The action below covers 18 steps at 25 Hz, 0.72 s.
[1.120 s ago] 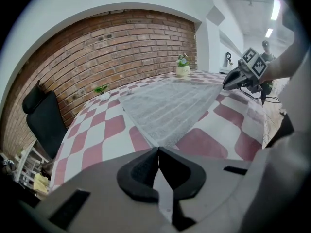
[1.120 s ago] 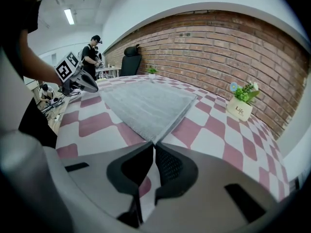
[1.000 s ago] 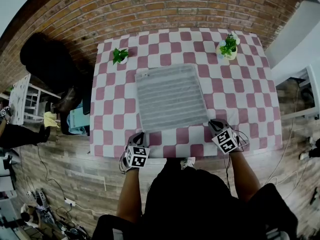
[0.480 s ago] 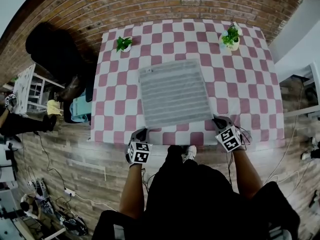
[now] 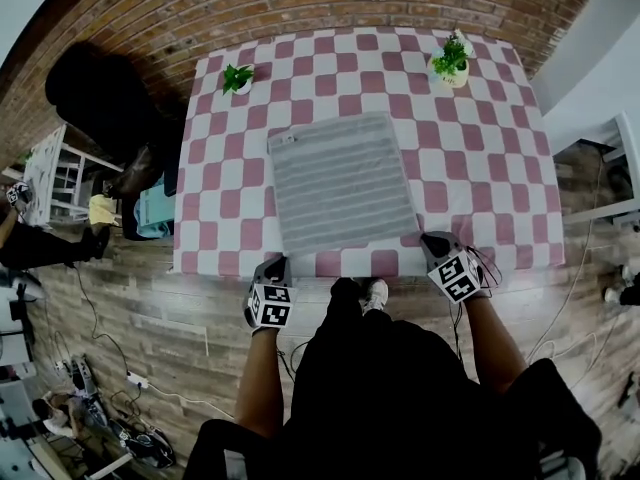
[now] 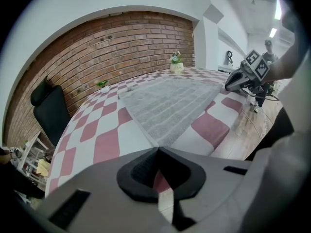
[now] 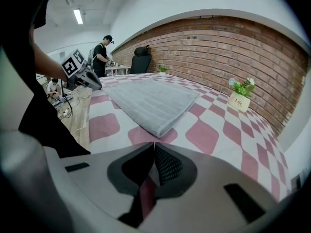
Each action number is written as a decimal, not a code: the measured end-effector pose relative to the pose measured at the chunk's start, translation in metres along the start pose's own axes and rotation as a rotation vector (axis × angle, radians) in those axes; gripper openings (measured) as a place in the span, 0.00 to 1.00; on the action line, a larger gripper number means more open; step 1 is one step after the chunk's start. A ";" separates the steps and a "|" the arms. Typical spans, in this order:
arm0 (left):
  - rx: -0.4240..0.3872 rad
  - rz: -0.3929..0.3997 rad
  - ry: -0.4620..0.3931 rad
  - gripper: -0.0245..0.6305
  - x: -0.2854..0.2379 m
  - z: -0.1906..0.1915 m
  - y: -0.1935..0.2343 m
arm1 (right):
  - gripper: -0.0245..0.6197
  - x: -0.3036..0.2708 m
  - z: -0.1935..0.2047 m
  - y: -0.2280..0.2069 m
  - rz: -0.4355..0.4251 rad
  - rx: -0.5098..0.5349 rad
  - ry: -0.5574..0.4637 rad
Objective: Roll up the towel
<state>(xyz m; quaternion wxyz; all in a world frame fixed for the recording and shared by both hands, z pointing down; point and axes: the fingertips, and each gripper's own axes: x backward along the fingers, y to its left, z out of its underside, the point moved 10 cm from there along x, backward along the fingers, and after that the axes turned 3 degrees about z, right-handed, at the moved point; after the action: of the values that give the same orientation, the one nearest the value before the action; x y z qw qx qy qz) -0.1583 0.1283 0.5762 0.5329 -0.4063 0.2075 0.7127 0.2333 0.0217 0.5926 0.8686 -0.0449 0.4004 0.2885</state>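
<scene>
The towel [image 5: 340,180] lies flat at the centre of the frame on the checked table [image 5: 480,168]. It looks soft, light and limp. The left gripper [image 5: 277,264] and right gripper [image 5: 430,240] are pinched closed on its near corners, a sensible hold for starting the roll.

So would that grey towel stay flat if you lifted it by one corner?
Probably not: the grey towel looks soft and ribbed, so it would likely droop. Its thick near edge suggests folded layers, so it may be bulky to pinch.
</scene>
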 end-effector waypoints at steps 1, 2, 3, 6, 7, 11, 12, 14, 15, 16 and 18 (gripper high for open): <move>-0.003 -0.002 -0.001 0.04 0.001 0.001 -0.001 | 0.05 0.002 0.002 0.001 0.000 0.003 0.002; -0.004 -0.006 -0.003 0.04 0.001 0.001 -0.002 | 0.05 0.003 0.003 0.001 -0.001 0.005 0.005; -0.004 -0.011 -0.004 0.04 0.001 0.002 -0.003 | 0.05 0.004 0.004 0.002 -0.002 0.009 0.005; 0.007 -0.027 0.000 0.06 0.000 0.003 -0.004 | 0.05 0.006 0.002 0.001 0.000 0.022 0.002; 0.013 -0.030 0.003 0.08 0.001 0.003 -0.004 | 0.05 0.006 0.001 0.001 0.003 0.023 -0.003; 0.042 -0.032 -0.003 0.15 0.004 0.008 -0.003 | 0.08 0.005 -0.003 -0.002 0.022 0.026 -0.024; 0.047 -0.033 -0.005 0.16 0.005 0.009 -0.003 | 0.09 0.004 -0.004 -0.003 0.023 0.028 -0.029; 0.052 -0.032 -0.004 0.17 0.005 0.010 -0.004 | 0.11 0.002 -0.004 -0.004 0.017 0.031 -0.031; 0.051 -0.030 -0.003 0.17 0.005 0.009 -0.004 | 0.12 0.002 -0.004 -0.004 0.013 0.033 -0.029; 0.050 -0.026 -0.002 0.18 0.005 0.008 -0.005 | 0.12 0.001 -0.005 -0.004 0.009 0.035 -0.026; 0.047 -0.019 -0.003 0.18 0.006 0.006 -0.007 | 0.12 0.001 -0.006 -0.003 0.006 0.039 -0.026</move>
<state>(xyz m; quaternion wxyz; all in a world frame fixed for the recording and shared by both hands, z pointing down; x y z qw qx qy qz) -0.1543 0.1384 0.5757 0.5493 -0.3944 0.2194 0.7033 0.2313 0.0177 0.5877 0.8737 -0.0233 0.3946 0.2837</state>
